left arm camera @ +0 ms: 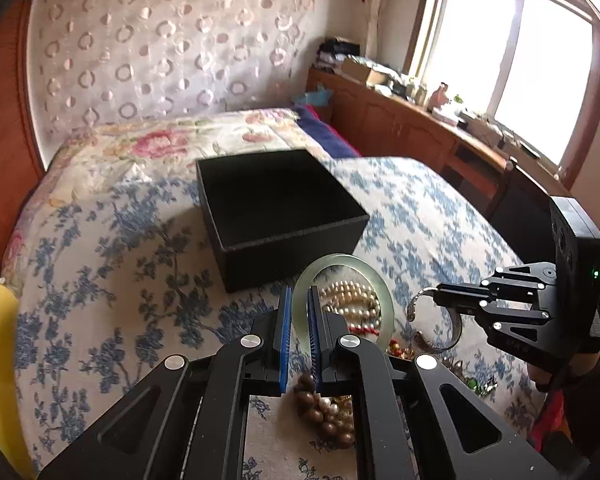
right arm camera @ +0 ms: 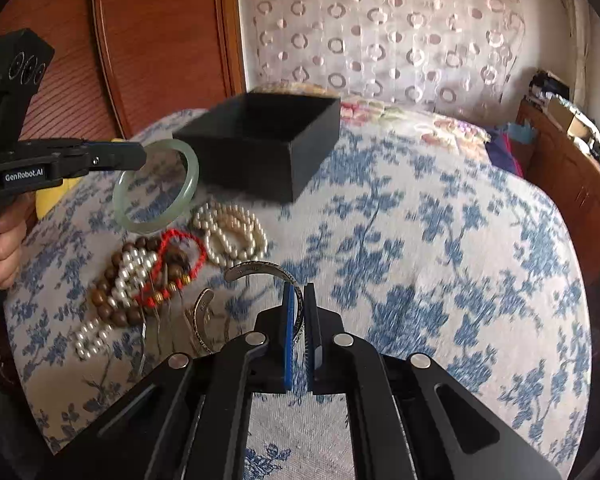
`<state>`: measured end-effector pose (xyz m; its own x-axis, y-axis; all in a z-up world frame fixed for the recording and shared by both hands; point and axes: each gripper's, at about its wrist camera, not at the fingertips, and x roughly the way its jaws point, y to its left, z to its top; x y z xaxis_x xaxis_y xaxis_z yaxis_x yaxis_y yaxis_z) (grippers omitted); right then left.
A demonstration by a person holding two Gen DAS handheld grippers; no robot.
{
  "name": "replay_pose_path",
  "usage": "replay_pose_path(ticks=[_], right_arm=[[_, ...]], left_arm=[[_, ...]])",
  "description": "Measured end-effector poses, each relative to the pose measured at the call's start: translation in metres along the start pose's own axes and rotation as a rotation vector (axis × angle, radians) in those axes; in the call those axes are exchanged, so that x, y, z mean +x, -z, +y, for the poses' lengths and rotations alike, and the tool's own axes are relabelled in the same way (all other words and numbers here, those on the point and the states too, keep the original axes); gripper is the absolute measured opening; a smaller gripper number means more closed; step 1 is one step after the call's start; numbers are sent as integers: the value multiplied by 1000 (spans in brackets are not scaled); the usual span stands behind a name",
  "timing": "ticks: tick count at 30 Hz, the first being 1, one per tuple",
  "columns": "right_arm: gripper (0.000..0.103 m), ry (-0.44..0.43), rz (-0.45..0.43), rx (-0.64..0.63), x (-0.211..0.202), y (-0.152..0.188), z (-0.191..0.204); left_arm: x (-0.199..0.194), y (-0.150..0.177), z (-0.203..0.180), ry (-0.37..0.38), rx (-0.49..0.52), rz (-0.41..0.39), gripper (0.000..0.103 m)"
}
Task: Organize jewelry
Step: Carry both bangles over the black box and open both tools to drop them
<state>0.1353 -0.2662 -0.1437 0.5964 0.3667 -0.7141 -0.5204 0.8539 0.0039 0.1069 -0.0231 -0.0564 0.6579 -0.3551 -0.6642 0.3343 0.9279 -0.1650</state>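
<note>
Left wrist view: left claw [left arm camera: 298, 308] clamped on pale green bangle [left arm camera: 342, 268], lifted at lower centre of the frame, just in front of open black box [left arm camera: 284, 216] on the bed [left arm camera: 100, 248]. Right wrist view: right claw [right arm camera: 300, 308] pinching silver cuff [right arm camera: 260, 270], apparently raised off the bedspread. Pearl strands [right arm camera: 232, 234], red cord bracelet [right arm camera: 180, 264], wooden beads [right arm camera: 112, 304] heaped at left.
</note>
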Motion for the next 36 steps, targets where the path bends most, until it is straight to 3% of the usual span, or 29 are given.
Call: replay_pose_path(ticks=[10,19,28,31,36], right_arm=[[5,4,-100,-21,-11,-50,-3],[5,3,-140,-66,20,-110,7],[5,3,-105,-70,63,-130,6],[10,-35,-68,-88,76,-129,7],[14,-48,-77,-82,73,-123,5]], left_arm=[[-14,-15,18,-41,-20,-76,7],[-24,-32,32,-72,-25,-123,7],[-9,-49,48,-97,-29,-113,7],[-2,-53,49,-103,-26,-104,7],[15,-58,50,-101,-24,-82,7]])
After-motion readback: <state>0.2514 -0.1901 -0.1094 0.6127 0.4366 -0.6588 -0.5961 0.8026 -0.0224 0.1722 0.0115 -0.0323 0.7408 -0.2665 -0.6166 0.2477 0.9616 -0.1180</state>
